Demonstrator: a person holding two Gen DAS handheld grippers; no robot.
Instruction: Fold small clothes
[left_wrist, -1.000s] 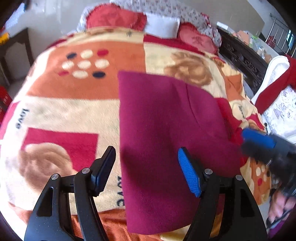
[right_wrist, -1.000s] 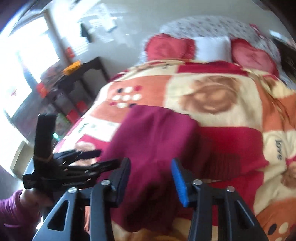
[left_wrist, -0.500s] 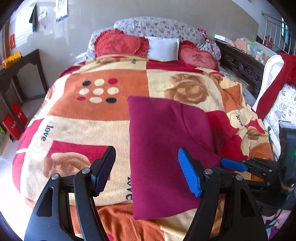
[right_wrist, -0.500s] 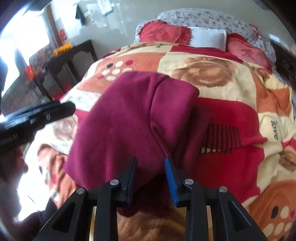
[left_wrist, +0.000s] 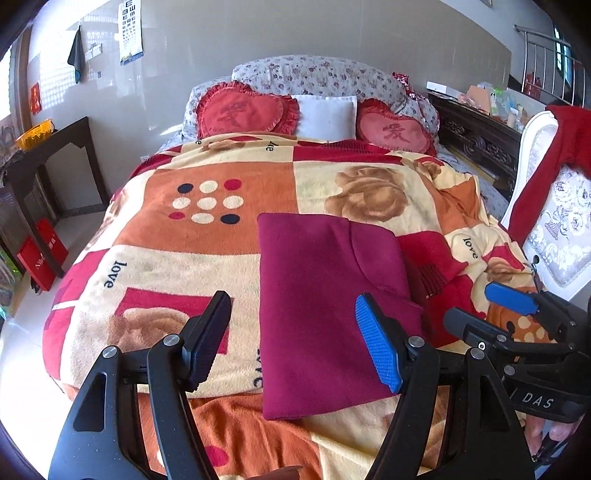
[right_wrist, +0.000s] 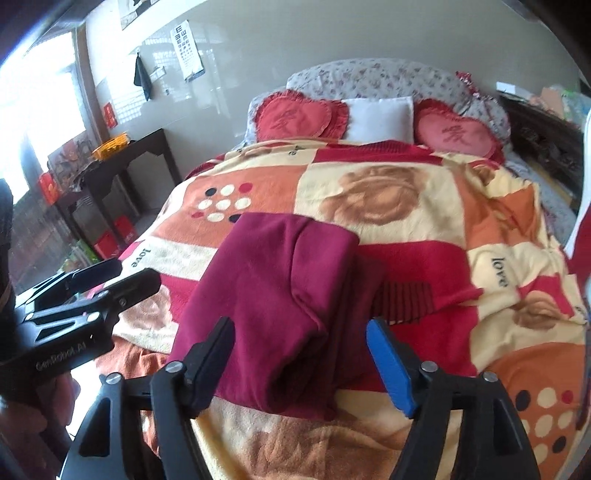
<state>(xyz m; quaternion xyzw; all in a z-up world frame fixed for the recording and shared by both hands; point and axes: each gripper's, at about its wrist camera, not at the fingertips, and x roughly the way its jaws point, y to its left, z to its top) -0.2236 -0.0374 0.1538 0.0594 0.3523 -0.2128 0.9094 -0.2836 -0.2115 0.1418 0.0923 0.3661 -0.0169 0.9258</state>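
A maroon garment (left_wrist: 325, 295) lies folded into a long rectangle on the patterned blanket (left_wrist: 207, 236), near the foot of the bed. It also shows in the right wrist view (right_wrist: 280, 295). My left gripper (left_wrist: 295, 339) is open and empty, held above the garment's near end. My right gripper (right_wrist: 306, 362) is open and empty, just short of the garment's near right corner. The right gripper also shows at the right of the left wrist view (left_wrist: 491, 314). The left gripper shows at the left of the right wrist view (right_wrist: 107, 280).
A red piece of cloth (left_wrist: 436, 273) lies under the garment's right side. Heart cushions (left_wrist: 243, 114) and a white pillow (left_wrist: 325, 116) sit at the head. A dark side table (left_wrist: 48, 155) stands left; a white chair (left_wrist: 554, 206) with red cloth stands right.
Both grippers have pulled back from the garment toward the foot of the bed. My right gripper, nearly shut at the garment's fold half a second ago, has opened and come off it.
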